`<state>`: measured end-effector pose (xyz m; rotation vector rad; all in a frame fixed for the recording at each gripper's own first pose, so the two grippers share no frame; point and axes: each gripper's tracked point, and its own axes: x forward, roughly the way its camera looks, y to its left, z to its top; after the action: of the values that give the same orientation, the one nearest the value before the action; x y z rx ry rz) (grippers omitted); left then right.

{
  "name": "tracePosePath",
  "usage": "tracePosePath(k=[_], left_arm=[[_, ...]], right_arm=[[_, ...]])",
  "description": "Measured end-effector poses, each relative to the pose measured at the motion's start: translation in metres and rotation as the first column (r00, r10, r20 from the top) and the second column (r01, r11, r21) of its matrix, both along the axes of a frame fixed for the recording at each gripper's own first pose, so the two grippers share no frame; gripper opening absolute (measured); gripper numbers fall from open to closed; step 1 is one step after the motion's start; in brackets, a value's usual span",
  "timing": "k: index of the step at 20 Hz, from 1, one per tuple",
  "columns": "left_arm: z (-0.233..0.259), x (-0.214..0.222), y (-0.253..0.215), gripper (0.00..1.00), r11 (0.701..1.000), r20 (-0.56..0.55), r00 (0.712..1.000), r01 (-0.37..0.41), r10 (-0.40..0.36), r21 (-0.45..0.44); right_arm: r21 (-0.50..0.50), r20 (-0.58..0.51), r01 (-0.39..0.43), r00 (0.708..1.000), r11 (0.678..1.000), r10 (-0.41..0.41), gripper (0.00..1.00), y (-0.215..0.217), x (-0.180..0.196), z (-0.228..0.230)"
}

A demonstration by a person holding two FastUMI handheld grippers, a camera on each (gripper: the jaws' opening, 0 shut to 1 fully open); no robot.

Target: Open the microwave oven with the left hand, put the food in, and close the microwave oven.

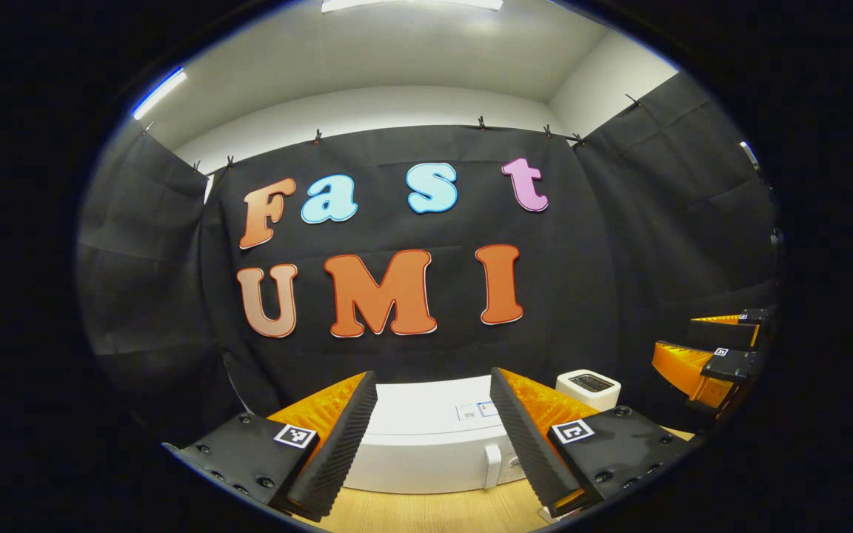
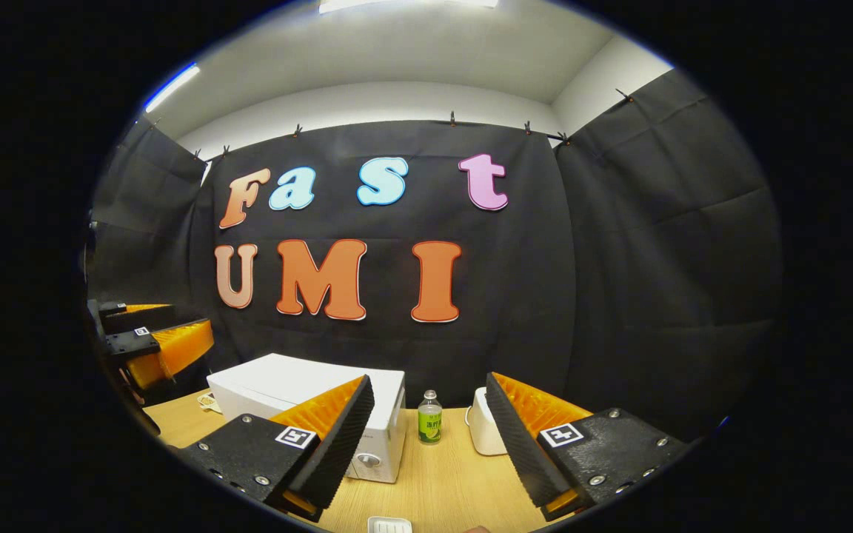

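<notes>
Microwave dead ahead of my left gripper, door not yet opened.

Working outward from the left gripper view: my own two fingers stand wide apart and released, gripping nothing, with the wooden table just under them. Straight beyond sits the white microwave, its long side across my line of sight, and its pale upright door handle lies toward my right finger, so I judge the reach wants a small shift that way. Past it stands a small white toaster, and off to the side my right gripper. In the right gripper view that gripper is also spread open and empty, the microwave lies off to its left, a small bottle stands ahead between its fingers, and a white dish sits at the near edge. The left hand is plainly nearer the door.
</notes>
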<state>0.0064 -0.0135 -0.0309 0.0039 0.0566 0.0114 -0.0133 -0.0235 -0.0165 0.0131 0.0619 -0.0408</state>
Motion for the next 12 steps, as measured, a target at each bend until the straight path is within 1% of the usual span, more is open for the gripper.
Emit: tracePosePath(k=[4,7,9,12], left_arm=[[-0.034,0.007,-0.024,0.99,0.999,-0.055,0.998,0.037,-0.037,-0.003],[-0.070,0.014,-0.046,0.99,0.998,-0.110,0.992,0.060,-0.063,-0.033],[-0.100,0.020,-0.057,0.99,0.996,-0.157,0.985,0.063,-0.071,-0.056],[-0.147,0.033,-0.069,0.99,0.997,-0.237,0.969,0.060,-0.071,-0.055]], right_arm=[[-0.018,-0.027,0.042,0.999,0.999,-0.043,0.94,-0.024,-0.008,-0.013],[-0.036,-0.054,0.076,0.995,0.996,-0.078,0.94,-0.042,-0.017,-0.026],[-0.047,-0.074,0.092,0.993,0.995,-0.095,0.94,-0.050,-0.024,-0.034],[-0.056,-0.106,0.115,0.987,0.992,-0.120,0.94,-0.062,-0.035,-0.046]])
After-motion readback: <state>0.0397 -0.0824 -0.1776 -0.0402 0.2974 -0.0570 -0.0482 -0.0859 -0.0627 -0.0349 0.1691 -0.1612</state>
